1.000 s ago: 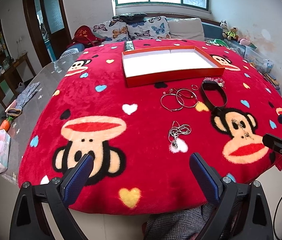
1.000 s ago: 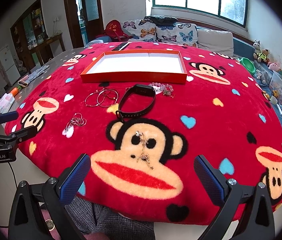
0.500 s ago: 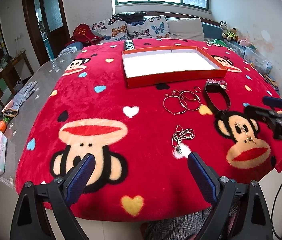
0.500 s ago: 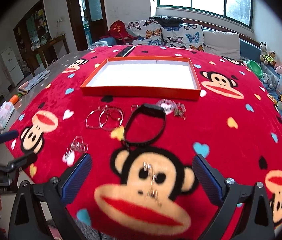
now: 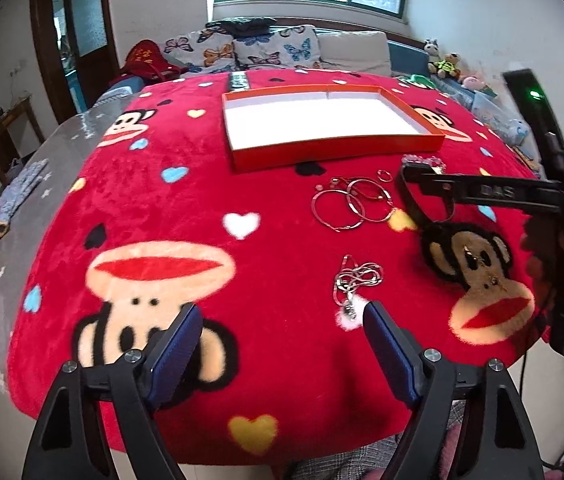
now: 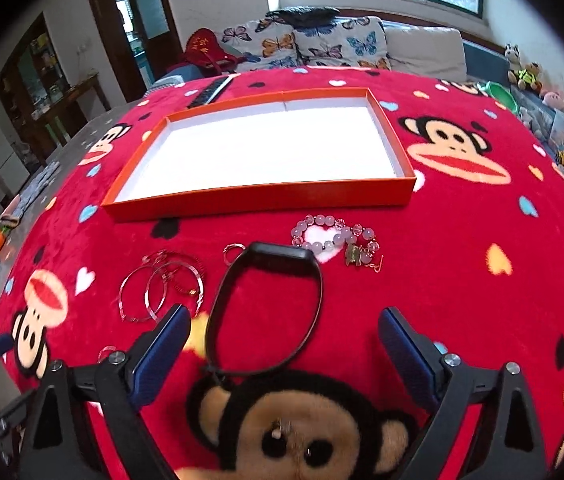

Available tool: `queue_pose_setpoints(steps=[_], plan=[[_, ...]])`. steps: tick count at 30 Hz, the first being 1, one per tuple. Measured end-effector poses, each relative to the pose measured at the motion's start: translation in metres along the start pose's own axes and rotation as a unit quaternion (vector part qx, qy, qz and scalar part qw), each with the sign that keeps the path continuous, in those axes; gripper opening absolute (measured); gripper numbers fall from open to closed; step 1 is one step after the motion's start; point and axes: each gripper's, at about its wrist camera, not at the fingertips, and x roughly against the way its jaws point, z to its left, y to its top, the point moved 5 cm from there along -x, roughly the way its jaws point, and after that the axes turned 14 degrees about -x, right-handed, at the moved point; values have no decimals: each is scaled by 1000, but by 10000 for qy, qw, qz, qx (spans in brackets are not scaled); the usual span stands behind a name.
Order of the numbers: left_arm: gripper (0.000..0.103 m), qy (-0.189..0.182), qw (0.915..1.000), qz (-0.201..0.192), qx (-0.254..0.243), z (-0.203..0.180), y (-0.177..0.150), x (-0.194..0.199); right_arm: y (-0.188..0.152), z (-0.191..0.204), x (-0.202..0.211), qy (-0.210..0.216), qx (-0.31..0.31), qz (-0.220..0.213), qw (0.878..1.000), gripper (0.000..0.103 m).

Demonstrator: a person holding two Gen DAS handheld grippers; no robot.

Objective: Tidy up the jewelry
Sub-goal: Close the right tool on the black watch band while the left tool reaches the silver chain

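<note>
**Both grippers over the monkey blanket, jewelry spread out in front of the tray**

Starting at the bottom of the left wrist view: the left gripper has its jaws closing with nothing between them, just red blanket. Right off the tip of its right-hand finger sits the tangled silver chain, a bit right of frame center.

In the right wrist view, the right gripper is spread wide, not clamped on anything. The black band lies on the blanket in the gap between its fingers, near loop closest to the lens, but the pads aren't touching it. A small earring-like piece sits on the monkey face at the bottom center.

Further up, left of the band, the thin hoop bangles overlap each other, with a small ring just above. Upper right of the band is the pale bead bracelet.

Beyond all that, the orange tray with the white inside takes up the upper middle. Past it, a remote lies near the far blanket edge, then butterfly cushions under the window.
</note>
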Motion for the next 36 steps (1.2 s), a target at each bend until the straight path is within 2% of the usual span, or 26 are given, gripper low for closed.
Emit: queue_pose_setpoints(steps=[4, 6, 14, 20, 27, 36], plan=[[76, -185, 9997, 6, -184, -10, 3, -9, 1, 3, -11, -84, 68, 76, 9999, 100], [70, -300, 9993, 12, -230, -14, 3, -13, 0, 3, -16, -94, 80, 139, 9998, 94], [48, -657, 9970, 63, -411, -28, 9, -33, -4, 9, -20, 238, 127, 290, 9992, 80], [41, -815, 9955, 93, -466, -32, 16, -49, -3, 12, -23, 165, 227, 319, 9991, 79], [25, -952, 9941, 51, -524, -32, 21, -57, -3, 14, -26, 59, 391, 252, 9989, 79], [21, -937, 9940, 54, -569, -29, 24, -61, -2, 13, -26, 111, 380, 234, 9989, 79]])
